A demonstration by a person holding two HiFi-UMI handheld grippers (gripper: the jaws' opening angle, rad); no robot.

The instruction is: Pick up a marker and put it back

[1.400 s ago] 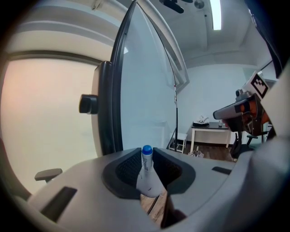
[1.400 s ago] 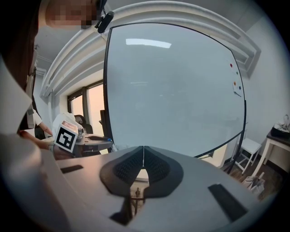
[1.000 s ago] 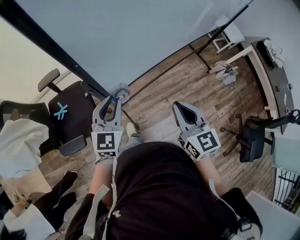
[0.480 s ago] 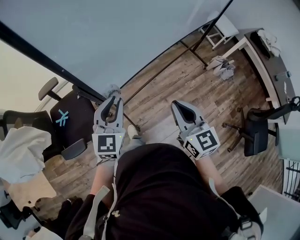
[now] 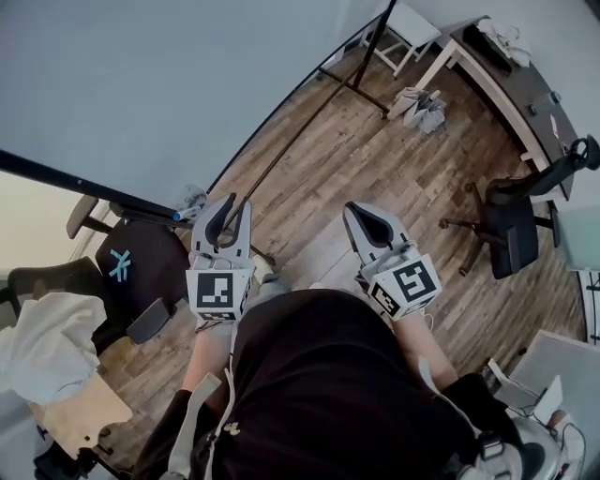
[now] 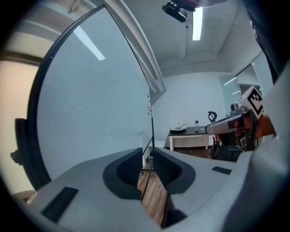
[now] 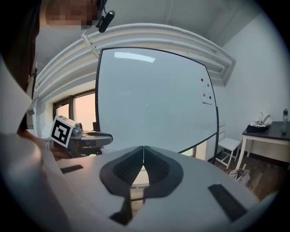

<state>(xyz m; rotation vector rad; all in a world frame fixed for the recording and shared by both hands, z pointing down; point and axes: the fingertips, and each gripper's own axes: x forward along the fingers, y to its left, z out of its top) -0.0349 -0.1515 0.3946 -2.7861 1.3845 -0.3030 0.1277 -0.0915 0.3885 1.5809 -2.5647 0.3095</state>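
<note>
A whiteboard on a black rolling frame fills the upper left of the head view. On its tray lies a blue-capped marker beside a grey fuzzy eraser. My left gripper hovers just right of them, apart from both. In the left gripper view the left gripper is open by a narrow gap, with only floor showing through. My right gripper is held over the wooden floor. Its tips meet in the right gripper view, so the right gripper is shut and holds nothing.
A black office chair with a teal mark stands lower left, with a white cloth draped beside it. Another black chair and a dark desk are at the right. A white stool and bags sit beyond.
The head view has swung toward the whiteboard, which now fills more of the picture. Both grippers keep about the same pose. The dark-clothed person at lower left is out of view.
</note>
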